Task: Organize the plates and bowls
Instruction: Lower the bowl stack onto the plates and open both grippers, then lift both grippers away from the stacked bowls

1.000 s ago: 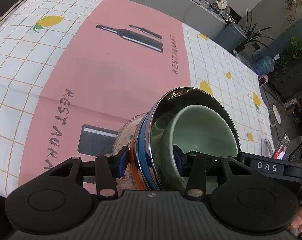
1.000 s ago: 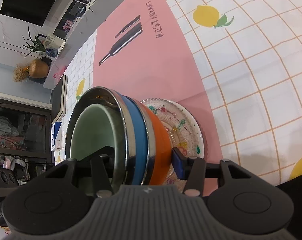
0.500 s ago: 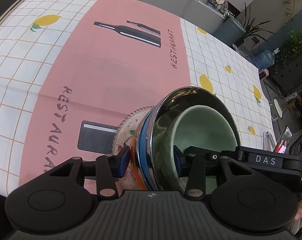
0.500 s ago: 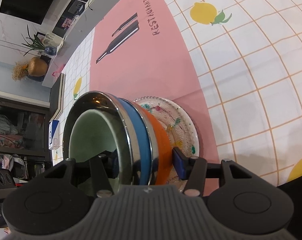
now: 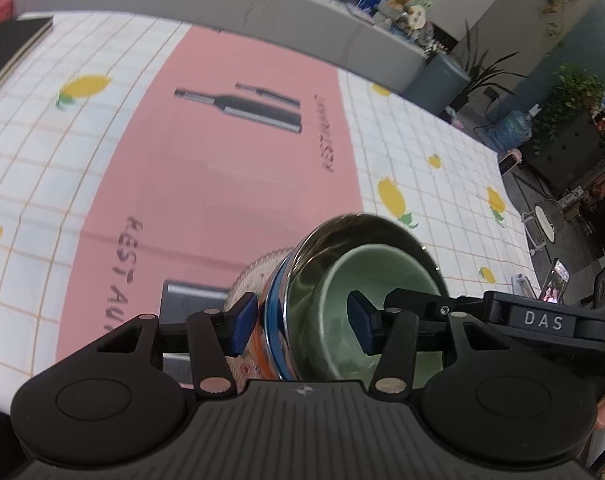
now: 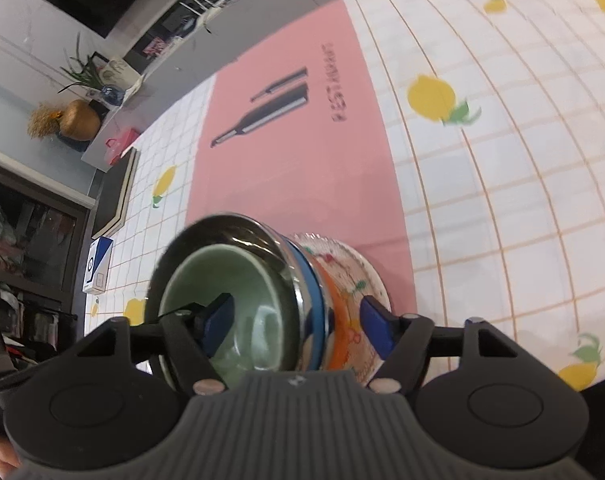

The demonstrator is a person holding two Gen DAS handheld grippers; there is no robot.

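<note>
A nested stack stands on the near edge of the pink placemat (image 5: 222, 160). From the bottom it is a patterned glass plate (image 5: 258, 268), an orange bowl (image 5: 262, 344), a blue bowl (image 5: 276, 308), a steel bowl (image 5: 314, 280) and a pale green bowl (image 5: 382, 276). My left gripper (image 5: 302, 324) straddles the stack's rim, one pad beside the plate and one inside the green bowl. Its jaws are opening and neither pad presses. My right gripper (image 6: 298, 324) straddles the opposite rim of the green bowl (image 6: 230, 276) and orange bowl (image 6: 336, 312). Its jaws are also opening, with gaps showing.
The table wears a white checked cloth with lemons. A black notebook (image 5: 6, 52) lies at the far left, and a blue-and-white box (image 6: 98, 268) sits beyond that table edge. A phone (image 5: 556, 286) stands off the right edge. A grey counter runs behind the table.
Both grippers' jaws have spread apart and their pads have come off the stack's rim. The right gripper has lifted a little and rolled. The stack stays in place.
</note>
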